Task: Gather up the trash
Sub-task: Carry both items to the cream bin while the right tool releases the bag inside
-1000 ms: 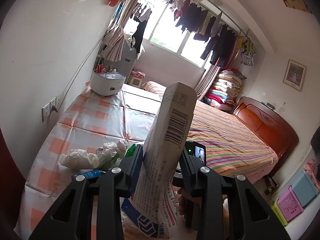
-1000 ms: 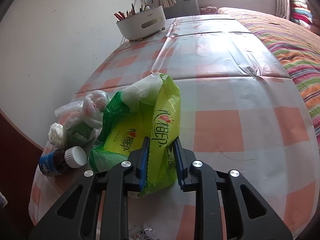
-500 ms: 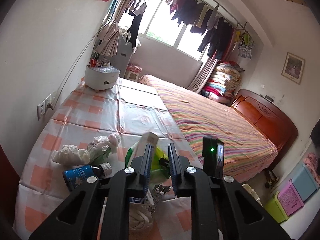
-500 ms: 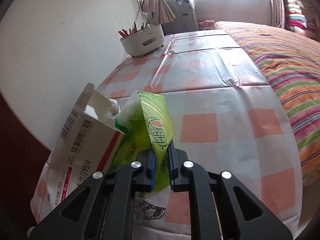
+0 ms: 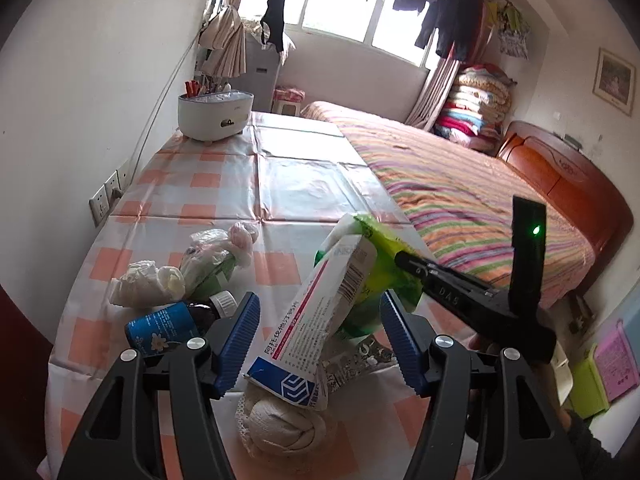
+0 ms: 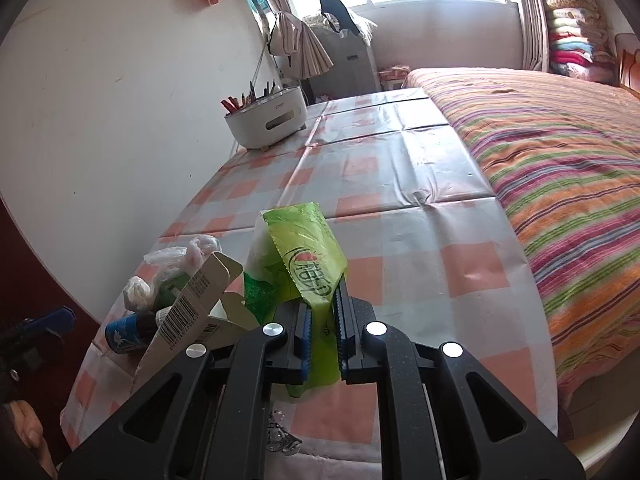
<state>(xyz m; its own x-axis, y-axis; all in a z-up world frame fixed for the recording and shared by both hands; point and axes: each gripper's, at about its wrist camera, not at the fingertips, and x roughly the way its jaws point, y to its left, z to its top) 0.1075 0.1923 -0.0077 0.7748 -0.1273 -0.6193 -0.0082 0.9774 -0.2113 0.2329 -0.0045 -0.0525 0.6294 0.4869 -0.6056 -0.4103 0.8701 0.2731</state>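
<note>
Green plastic bag (image 6: 308, 264) at frame centre in the right-wrist view, upright, red-and-dark logo printed on the face. Pinched at one edge by right gripper (image 6: 322, 334) — blue pads nearly closed on the film, mouth of bag facing lower left. Same bag (image 5: 384, 264) in the left-wrist view: centre, just right of the carton.

White medicine carton (image 5: 320, 312), centre of the left-wrist view, tilted, top end leaning into or against the bag mouth — cannot tell which. Red stripe, barcode, blue logo at the bottom end, flap open (image 6: 218, 276). Bottom end resting by a knotted white cloth wad (image 5: 280, 420).

Left gripper (image 5: 320, 344): spread wide, pads apart on either side of the carton, touching nothing, holding nothing.

Step in hand, judged: loading carton into bag. To do it well: keep the right-hand pinch firm and high so the mouth stays open; nudge or regrip the carton low and push along its long axis; avoid snagging the open flap on the thin film — tear risk.

Remaining trash, centre left of the left-wrist view: brown bottle with blue label (image 5: 168, 326), white cap; crumpled tissue (image 5: 140, 282); clear knotted bag (image 5: 212, 256). Crinkled foil wrapper (image 5: 360, 360) by the carton. All on the orange-check tablecloth (image 5: 200, 180).
</note>
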